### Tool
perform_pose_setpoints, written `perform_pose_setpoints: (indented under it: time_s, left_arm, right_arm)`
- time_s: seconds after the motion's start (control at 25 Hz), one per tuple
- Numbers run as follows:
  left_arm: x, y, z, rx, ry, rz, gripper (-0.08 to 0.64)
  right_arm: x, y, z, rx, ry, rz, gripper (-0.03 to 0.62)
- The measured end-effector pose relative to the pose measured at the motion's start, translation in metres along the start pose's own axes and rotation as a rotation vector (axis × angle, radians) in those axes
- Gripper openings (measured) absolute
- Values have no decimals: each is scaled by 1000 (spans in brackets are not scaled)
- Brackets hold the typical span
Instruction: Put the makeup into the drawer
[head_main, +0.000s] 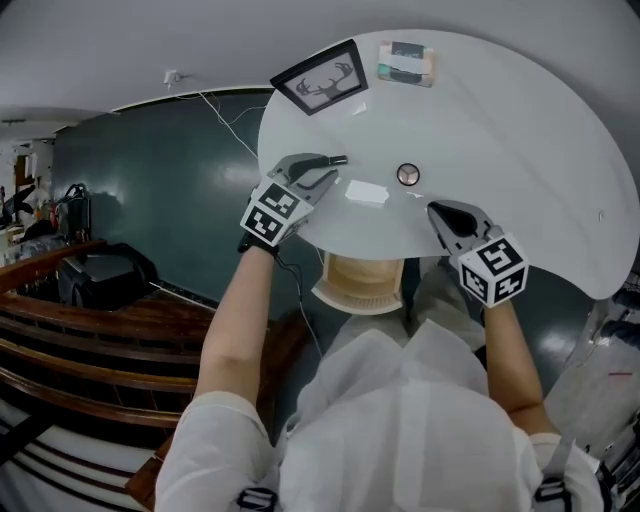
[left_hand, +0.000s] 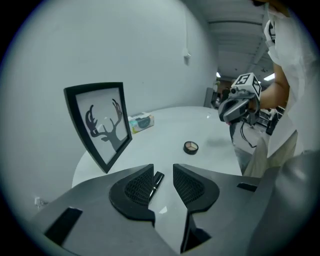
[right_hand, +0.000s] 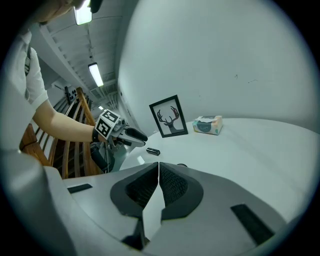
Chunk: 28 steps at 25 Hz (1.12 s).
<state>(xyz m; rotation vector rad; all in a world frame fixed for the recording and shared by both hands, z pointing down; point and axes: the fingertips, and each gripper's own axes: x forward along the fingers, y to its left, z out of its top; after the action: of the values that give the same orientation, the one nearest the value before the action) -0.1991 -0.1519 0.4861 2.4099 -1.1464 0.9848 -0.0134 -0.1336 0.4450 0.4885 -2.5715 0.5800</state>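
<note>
A short black makeup tube (head_main: 338, 159) lies on the white round table (head_main: 520, 150). My left gripper (head_main: 334, 170) is open, its tips right at the tube. In the left gripper view the tube (left_hand: 156, 180) shows in the gap between the parted jaws, close to the left one, and nothing presses on it. A round compact (head_main: 407, 175) rests a little to the right, toward the table's near edge. My right gripper (head_main: 434, 209) hovers at the table's near edge, shut and empty. No drawer is in view.
A black-framed deer picture (head_main: 322, 82) stands at the table's far left, with a tissue pack (head_main: 405, 62) to its right. A beige round object (head_main: 362, 282) sits under the table by my legs. Dark wooden furniture (head_main: 90, 330) stands at the left.
</note>
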Motion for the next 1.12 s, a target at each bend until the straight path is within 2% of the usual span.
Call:
perform_pose_setpoints:
  time_s: [0.24, 0.52, 0.64, 0.76, 0.88, 0.96, 1.12]
  left_arm:
    - [24, 10, -13, 158, 146, -99, 147]
    - [39, 13, -29, 222, 259, -174, 147]
    - [45, 10, -37, 276, 317, -209, 147]
    - [50, 8, -45, 325, 364, -224, 147]
    - [54, 7, -49, 337, 388, -218, 138]
    - [57, 9, -51, 346, 404, -203, 104]
    - [59, 11, -54, 350, 413, -187, 101]
  right_arm:
    - [8, -3, 0, 13, -6, -15, 11]
    - [14, -2, -1, 18, 3, -18, 11]
    - [17, -2, -1, 22, 7, -15, 11]
    - [19, 0, -2, 16, 14, -4, 11]
    - [18, 0, -3, 8, 16, -6, 11]
    - [17, -2, -2, 6, 18, -11, 11]
    - [16, -3, -2, -1, 21, -11, 11]
